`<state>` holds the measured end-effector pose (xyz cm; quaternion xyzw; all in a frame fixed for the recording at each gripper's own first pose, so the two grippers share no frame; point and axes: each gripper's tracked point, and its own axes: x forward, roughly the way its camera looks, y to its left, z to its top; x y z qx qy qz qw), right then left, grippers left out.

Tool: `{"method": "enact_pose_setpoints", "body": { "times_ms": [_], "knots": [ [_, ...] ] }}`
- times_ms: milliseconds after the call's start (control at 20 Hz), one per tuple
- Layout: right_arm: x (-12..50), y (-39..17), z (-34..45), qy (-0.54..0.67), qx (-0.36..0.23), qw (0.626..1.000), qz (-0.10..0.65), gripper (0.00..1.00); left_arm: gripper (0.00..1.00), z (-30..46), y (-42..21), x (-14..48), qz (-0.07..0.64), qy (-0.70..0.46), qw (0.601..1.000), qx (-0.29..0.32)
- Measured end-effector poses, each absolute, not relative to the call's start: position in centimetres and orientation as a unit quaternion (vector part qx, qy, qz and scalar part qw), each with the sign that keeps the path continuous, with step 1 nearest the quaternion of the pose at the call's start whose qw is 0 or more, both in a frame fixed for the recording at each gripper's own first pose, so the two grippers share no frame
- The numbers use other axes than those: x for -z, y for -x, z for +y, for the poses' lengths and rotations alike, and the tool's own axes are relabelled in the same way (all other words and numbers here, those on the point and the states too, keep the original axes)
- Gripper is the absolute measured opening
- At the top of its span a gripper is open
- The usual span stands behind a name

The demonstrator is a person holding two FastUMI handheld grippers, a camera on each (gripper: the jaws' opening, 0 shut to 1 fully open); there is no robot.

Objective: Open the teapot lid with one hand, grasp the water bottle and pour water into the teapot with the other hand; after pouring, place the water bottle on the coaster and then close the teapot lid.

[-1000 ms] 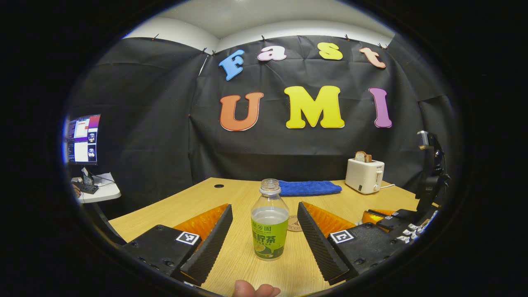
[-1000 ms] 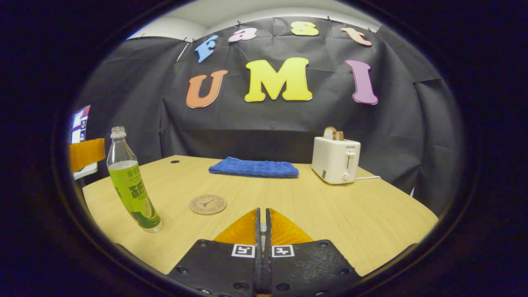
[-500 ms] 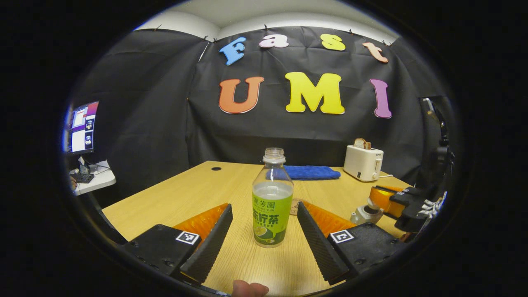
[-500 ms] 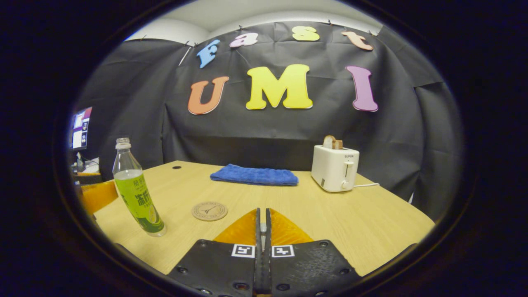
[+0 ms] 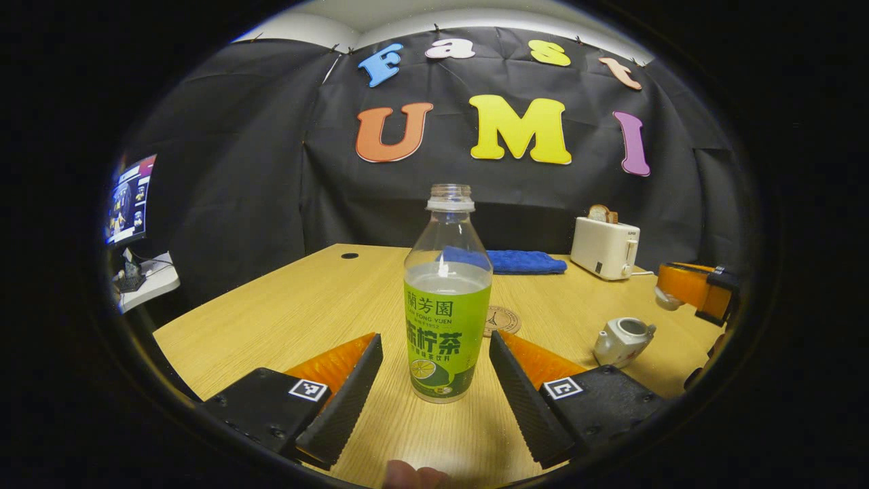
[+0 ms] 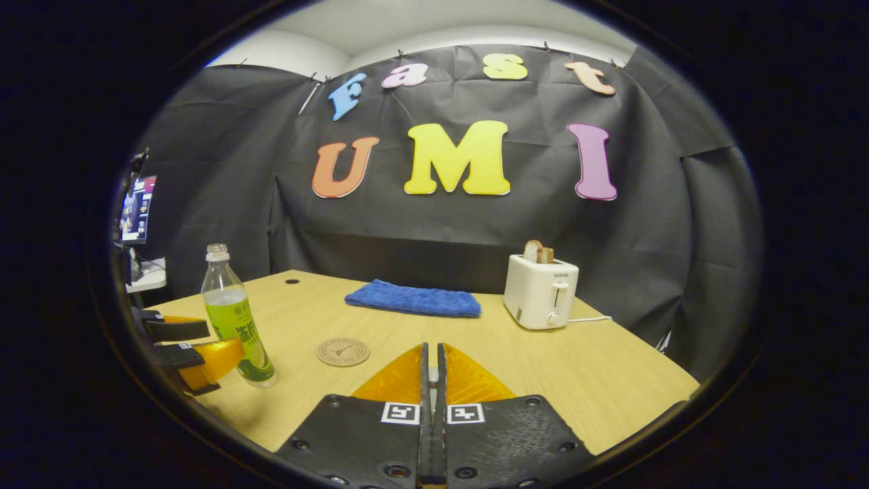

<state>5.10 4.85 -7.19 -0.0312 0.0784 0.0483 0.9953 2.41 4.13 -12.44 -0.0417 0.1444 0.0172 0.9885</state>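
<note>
A clear water bottle (image 5: 447, 305) with a green label and no cap stands upright on the wooden table (image 5: 305, 312). It stands between the fingers of my open left gripper (image 5: 434, 338), with a gap on each side. A small white teapot (image 5: 621, 339) sits at the right with its top uncovered. Above it my right gripper (image 5: 669, 295) holds the white lid (image 5: 664, 299) in the air. In the right gripper view the right gripper (image 6: 432, 348) is shut, with a sliver of the lid (image 6: 432, 375) between its fingers. The bottle (image 6: 237, 319) and left gripper (image 6: 193, 350) are at the left. A round coaster (image 6: 343, 352) lies beyond them.
A folded blue towel (image 6: 413, 299) lies at the back of the table. A white toaster (image 6: 541, 291) holding a slice of bread stands at the back right. A monitor (image 5: 129, 200) sits on a side desk to the left. The coaster (image 5: 501, 319) is just behind the bottle.
My left gripper has moved forward, so the bottle now stands between its fingers. The right gripper has lifted the lid off the teapot and drawn back to the right.
</note>
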Motion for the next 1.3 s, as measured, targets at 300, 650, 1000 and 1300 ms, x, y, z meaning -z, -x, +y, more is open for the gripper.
{"method": "enact_pose_setpoints", "body": {
  "times_ms": [300, 650, 1000, 1300],
  "knots": [
    [6.8, -5.2, 4.4, 0.033, -0.048, 0.995, 0.078, 0.0, 0.99, 4.0, -3.6, 14.0, 0.161, 0.036, 0.986, -0.015],
    [7.2, -5.4, 3.3, 0.029, -0.042, 0.995, 0.083, 0.0, 0.89, 3.8, -4.0, 14.5, 0.169, 0.025, 0.985, -0.012],
    [6.8, -5.1, 2.2, 0.026, -0.041, 0.995, 0.081, 0.0, 0.77, 4.5, -3.9, 13.3, 0.174, -0.032, 0.984, -0.015],
    [6.7, -4.8, 0.5, 0.028, -0.041, 0.995, 0.082, 0.0, 0.74, 5.5, -4.1, 10.0, 0.151, -0.189, 0.97, -0.018]
  ]
}}
